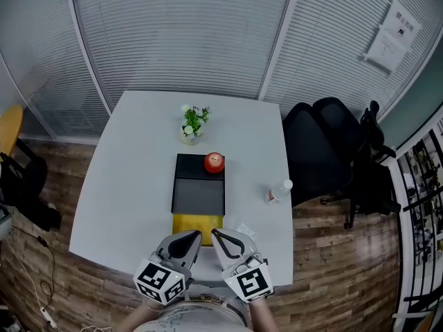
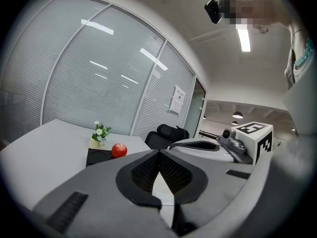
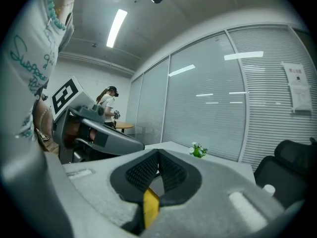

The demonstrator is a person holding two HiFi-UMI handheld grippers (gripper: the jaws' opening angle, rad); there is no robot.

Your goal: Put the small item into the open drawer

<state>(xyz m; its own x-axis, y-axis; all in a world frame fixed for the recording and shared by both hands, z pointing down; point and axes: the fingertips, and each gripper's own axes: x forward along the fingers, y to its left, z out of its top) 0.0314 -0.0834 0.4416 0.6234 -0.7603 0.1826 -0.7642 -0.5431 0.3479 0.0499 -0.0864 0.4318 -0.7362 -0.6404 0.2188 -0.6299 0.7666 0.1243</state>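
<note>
Beyond left gripper [image 3: 136, 142], person [image 3: 107, 104], right gripper view

No legible wording anywhere (print on the wall notice [image 1: 394, 37] too small, teal shirt lettering [image 3: 29, 63] distorted)

An office: blinded glass partitions [image 1: 180, 40], black swivel chair [image 1: 331, 147].

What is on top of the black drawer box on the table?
A red apple sits on the black drawer box, near its right edge. Nothing else shows on that top; the patch under the apple is covered.
</note>
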